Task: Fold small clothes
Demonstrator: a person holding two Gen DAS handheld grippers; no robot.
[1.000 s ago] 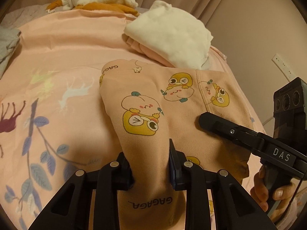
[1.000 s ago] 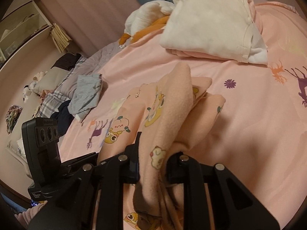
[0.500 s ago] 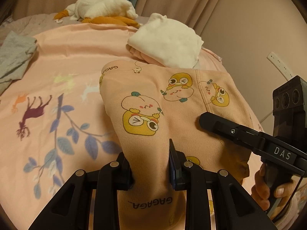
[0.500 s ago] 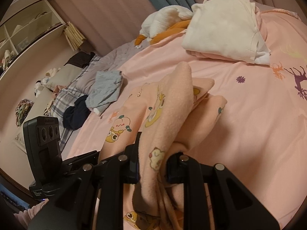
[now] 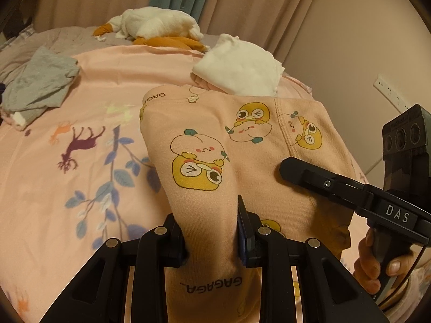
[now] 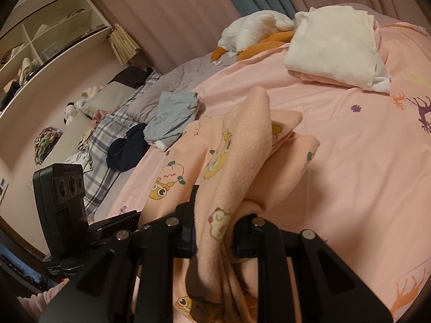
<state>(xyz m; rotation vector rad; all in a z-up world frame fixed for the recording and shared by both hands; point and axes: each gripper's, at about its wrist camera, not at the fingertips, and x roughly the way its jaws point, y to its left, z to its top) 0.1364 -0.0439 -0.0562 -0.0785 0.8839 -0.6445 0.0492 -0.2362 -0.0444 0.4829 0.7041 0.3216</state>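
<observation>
A small peach garment (image 5: 215,145) with yellow cartoon prints lies partly lifted over the pink bedsheet (image 5: 80,161). My left gripper (image 5: 212,231) is shut on its near edge, by the "GAGAGA" print. My right gripper (image 6: 215,228) is shut on another bunched edge of the same garment (image 6: 242,145). The right gripper also shows in the left wrist view (image 5: 336,185), over the garment's right side. The left gripper's body shows in the right wrist view (image 6: 67,210) at lower left.
A folded white and pink stack (image 5: 239,70) lies just beyond the garment. A grey garment (image 5: 40,83) lies at the left. A white and orange plush toy (image 5: 156,27) sits at the back by the curtains. Shelves (image 6: 40,45) and a dark garment (image 6: 129,148) are at left.
Both grippers have risen and pulled back with the garment held; more of the bed and the grey garment have come into view.
</observation>
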